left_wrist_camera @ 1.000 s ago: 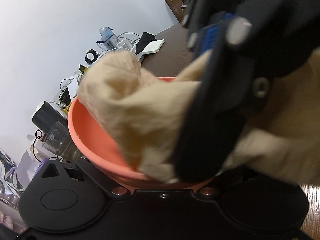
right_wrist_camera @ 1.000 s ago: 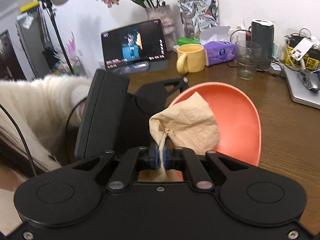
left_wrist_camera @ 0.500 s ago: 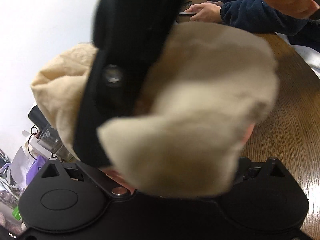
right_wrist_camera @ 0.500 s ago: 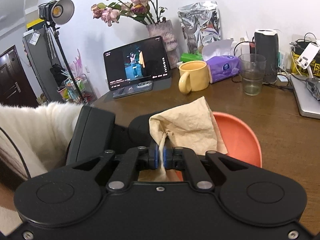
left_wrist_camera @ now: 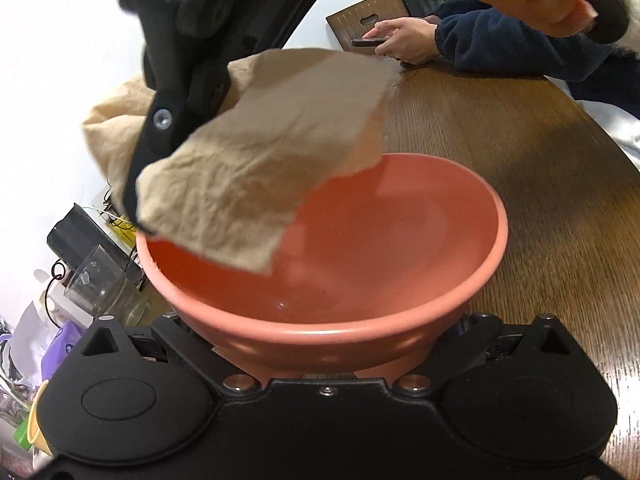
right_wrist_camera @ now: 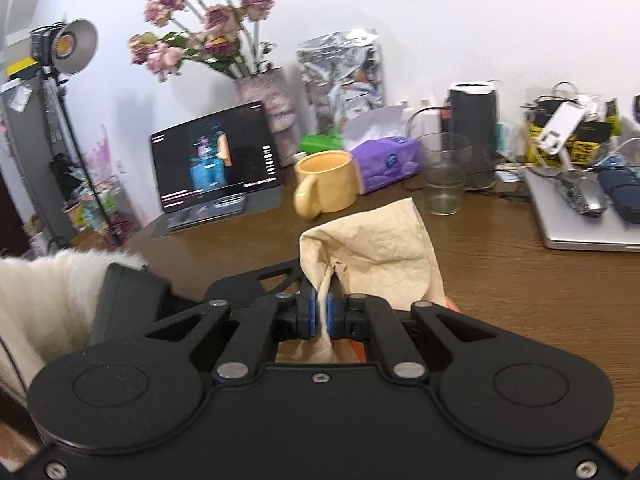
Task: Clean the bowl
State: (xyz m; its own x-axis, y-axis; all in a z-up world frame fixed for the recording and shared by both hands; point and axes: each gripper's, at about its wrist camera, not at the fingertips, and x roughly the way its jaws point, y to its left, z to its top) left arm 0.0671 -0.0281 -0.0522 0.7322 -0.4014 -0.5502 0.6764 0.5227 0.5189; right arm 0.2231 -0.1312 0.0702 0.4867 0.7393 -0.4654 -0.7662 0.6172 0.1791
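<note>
I have the right gripper (right_wrist_camera: 320, 316) clamped on a crumpled beige paper towel (right_wrist_camera: 372, 244); its blue pads pinch a fold of the sheet, and the rest fans out ahead of the fingers. In the left wrist view this towel (left_wrist_camera: 256, 168) hangs above the rim of the salmon-pink round plastic bowl (left_wrist_camera: 400, 240), clear of the inner wall. The left gripper (left_wrist_camera: 326, 364) holds the bowl from the near side, fingers spread around its base and bearing on it. The bowl sits over the brown wooden table (left_wrist_camera: 540, 184).

Progress: the bowl interior shows no visible residue, only a small glint near the bottom that may be moisture. I cannot settle whether the towel is between wiping strokes or lifted out for good. A second person's hand (left_wrist_camera: 400, 38) rests at the far table edge.
</note>
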